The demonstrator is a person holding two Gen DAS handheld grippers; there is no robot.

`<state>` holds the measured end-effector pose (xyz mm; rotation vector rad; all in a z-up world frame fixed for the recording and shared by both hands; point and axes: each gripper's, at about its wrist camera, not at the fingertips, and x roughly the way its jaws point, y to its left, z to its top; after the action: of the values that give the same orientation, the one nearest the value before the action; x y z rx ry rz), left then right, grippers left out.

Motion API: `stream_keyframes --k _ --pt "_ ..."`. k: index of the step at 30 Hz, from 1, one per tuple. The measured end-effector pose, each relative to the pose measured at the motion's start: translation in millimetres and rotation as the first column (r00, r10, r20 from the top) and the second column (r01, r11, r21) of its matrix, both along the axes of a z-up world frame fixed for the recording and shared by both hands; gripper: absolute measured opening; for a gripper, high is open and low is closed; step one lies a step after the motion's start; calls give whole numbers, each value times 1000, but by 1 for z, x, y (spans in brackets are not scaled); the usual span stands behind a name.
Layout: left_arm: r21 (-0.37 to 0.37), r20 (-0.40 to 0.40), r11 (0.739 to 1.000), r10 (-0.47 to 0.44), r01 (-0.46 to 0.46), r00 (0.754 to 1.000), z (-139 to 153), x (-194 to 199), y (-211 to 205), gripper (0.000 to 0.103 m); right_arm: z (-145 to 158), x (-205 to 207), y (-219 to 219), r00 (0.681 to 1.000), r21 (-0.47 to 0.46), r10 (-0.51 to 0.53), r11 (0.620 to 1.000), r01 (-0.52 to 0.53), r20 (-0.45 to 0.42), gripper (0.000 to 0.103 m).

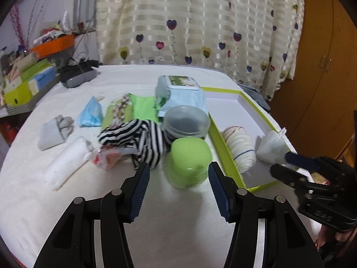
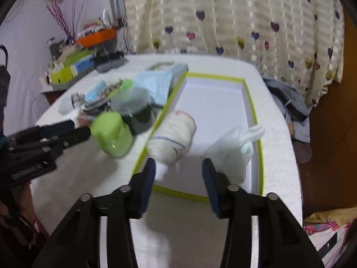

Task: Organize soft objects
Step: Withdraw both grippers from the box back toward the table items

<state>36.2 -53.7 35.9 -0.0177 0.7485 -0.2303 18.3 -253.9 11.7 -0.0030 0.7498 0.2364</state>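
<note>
You have a white box with a lime-green rim lying open on the white-covered table, and it serves as the place for the soft things. Two are already in it: a rolled cream cloth leans against the box's left wall near the front edge, and a knotted white cloth bundle sits in the front right corner.

The rest waits outside, left of the box: a striped black-and-white garment, a white roll toward the table's left edge, a blue mask and a grey folded piece. The hard green jar and the clear lidded tub stand just beside the box's left wall, probably not for sorting.

Your left gripper is spread wide and empty, with the green jar just ahead of its tips. Your right gripper is likewise spread and pinches nothing; it hovers over the box's front edge, with the bundle just beyond its right finger.
</note>
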Motion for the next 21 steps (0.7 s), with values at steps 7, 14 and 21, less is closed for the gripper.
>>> stream_keyframes --k 7,14,21 --pt "3 26 999 39 -39 999 6 -15 16 54 17 -16 22 997 17 39 999 -40 66 53" --pt "-2 34 997 83 -83 996 8 -26 38 55 23 -25 43 993 19 84 996 -86 88 53" --pt "-4 40 994 110 -110 993 8 -31 53 55 27 -31 61 987 16 124 992 -126 101 53"
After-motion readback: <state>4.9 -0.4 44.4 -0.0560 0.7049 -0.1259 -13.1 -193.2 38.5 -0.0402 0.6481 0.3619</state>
